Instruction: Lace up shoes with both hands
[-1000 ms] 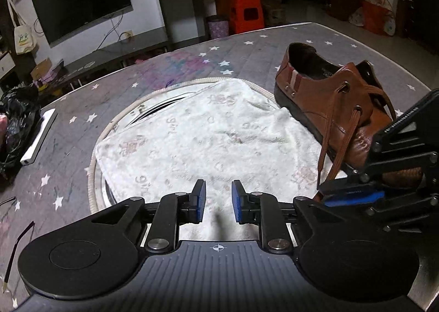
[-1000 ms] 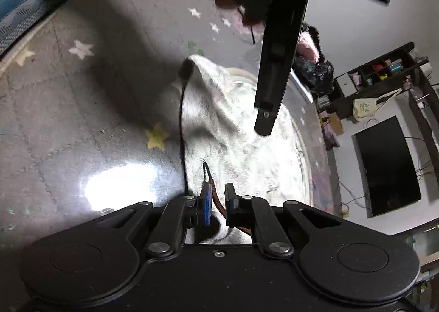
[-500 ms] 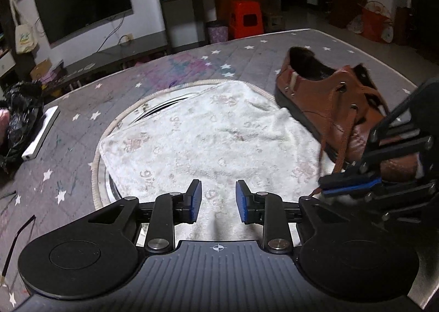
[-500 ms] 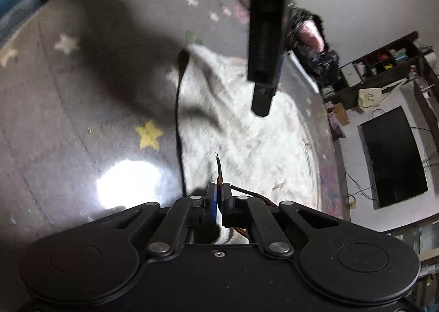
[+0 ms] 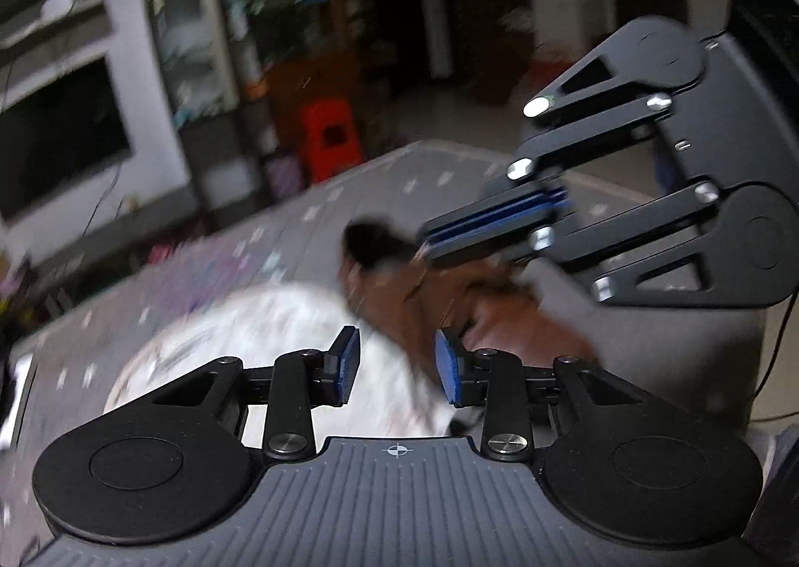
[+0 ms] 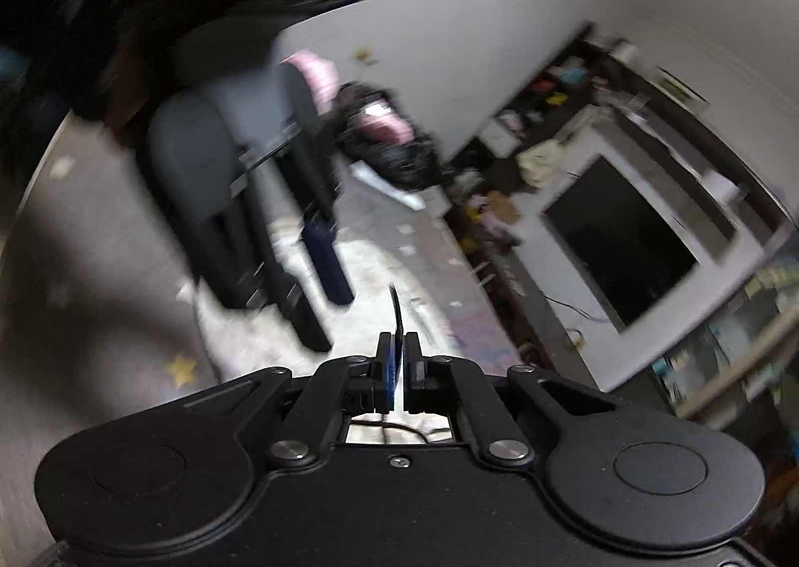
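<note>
Both views are pretty smeared with motion blur right now, so take the fine detail with a grain of salt.

The right black two-finger gripper with blue pads has its jaws pressed together on the thin dark-brown shoelace end. The lace tip pokes straight out past the pads, running along the fingers, away from the camera. In the left wrist view the same gripper hangs above the shoe, on the right, pinched flat.

The left black gripper with blue pads has its jaws spread, and they've just been opening wider. Nothing is between them; you just see the white patterned towel and the shoe behind the gap.

The brown leather lace-up shoe sits on the grey star-print table cover, at the right edge of the towel, just right of and beyond the left gripper's fingertips. Its dark opening faces the far side.

What matters next, I reckon: the lace end is up in the right gripper, above and right of the left jaws. The left is the free hand and looks nearer the shoe, so it's the one to reach for an eyelet or the other lace. I can't make out any eyelets through the blur, so no idea which hole is next.
</note>
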### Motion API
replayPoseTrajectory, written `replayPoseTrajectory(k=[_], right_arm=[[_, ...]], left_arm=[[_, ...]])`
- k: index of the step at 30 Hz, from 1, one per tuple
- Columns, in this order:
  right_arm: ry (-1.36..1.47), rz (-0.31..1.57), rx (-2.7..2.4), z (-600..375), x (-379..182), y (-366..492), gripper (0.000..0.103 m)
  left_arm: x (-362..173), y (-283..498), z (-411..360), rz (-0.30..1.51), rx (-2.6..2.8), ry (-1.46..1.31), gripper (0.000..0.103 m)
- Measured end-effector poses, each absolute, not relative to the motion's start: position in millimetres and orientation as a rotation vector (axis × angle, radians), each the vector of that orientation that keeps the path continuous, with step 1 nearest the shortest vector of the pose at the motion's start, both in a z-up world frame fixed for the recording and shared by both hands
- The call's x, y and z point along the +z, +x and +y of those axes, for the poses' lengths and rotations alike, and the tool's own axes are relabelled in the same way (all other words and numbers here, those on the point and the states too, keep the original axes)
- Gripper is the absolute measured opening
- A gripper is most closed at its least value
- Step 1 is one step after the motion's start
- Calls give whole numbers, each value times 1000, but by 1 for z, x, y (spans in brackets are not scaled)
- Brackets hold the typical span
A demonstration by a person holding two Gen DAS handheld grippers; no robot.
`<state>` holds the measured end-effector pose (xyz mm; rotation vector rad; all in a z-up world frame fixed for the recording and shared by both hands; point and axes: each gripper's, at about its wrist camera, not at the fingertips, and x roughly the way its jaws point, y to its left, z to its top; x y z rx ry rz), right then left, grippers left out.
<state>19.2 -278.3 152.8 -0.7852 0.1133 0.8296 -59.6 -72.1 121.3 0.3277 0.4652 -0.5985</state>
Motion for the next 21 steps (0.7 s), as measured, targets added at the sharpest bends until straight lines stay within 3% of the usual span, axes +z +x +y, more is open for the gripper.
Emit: replayPoseTrajectory(k=[7, 12, 15, 21], right_arm=[[-665, 135, 743, -310, 165, 24, 3], [-734, 179, 749, -314, 151, 30, 3], [-731, 195, 761, -313, 137, 32, 3], [-705, 218, 776, -311, 128, 28, 3]], left_arm=[[122, -49, -95, 432, -626, 408, 37], [106, -43, -85, 542, -625, 424, 37], [93, -44, -88, 603, -672, 453, 25], [69, -36, -105, 703, -716, 505, 24]])
